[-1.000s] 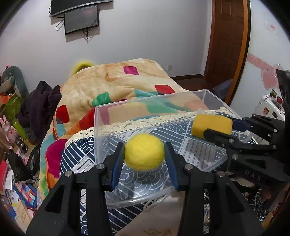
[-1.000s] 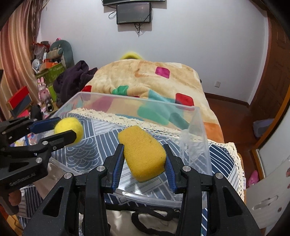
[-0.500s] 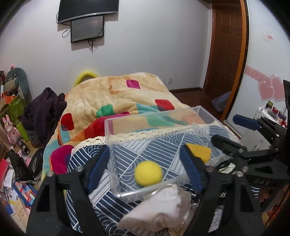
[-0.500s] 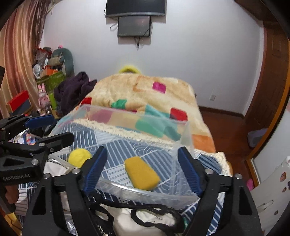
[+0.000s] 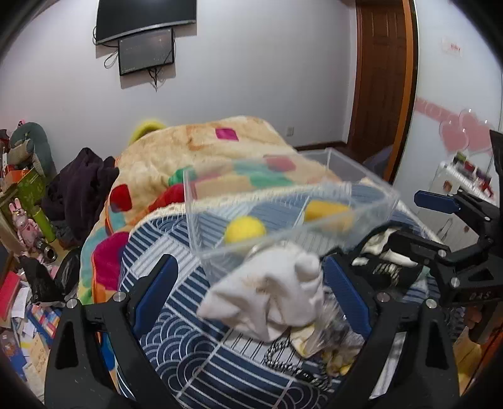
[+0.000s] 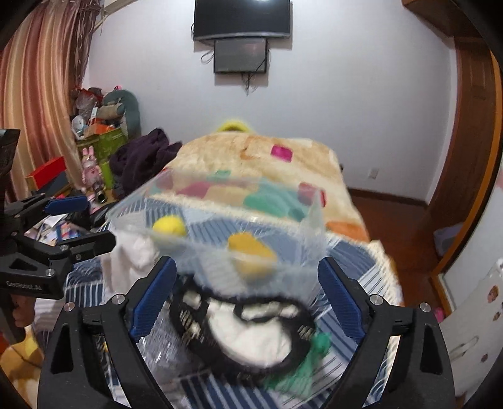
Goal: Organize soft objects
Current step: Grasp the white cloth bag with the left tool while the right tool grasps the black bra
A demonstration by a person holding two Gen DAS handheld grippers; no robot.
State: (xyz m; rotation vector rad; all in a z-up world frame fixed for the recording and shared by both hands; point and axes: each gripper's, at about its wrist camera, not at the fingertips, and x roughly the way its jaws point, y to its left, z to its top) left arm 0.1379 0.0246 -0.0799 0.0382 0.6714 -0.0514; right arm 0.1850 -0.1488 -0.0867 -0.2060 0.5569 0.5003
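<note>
Home bedroom: blanket-covered bed (image 5: 201,157), wall-mounted TV (image 6: 241,19), wooden door (image 5: 382,81).

Left wrist view set behind wide-spread fingers (image 5: 157,283), aimed toward far wall, clear bin (image 5: 371,214) seen close ahead. Right wrist view placed alongside, same heading, bin (image 6: 314,217) equally near. Shared: bin, patterned blanket (image 5: 201,148), wall screen (image 6: 240,55).
</note>
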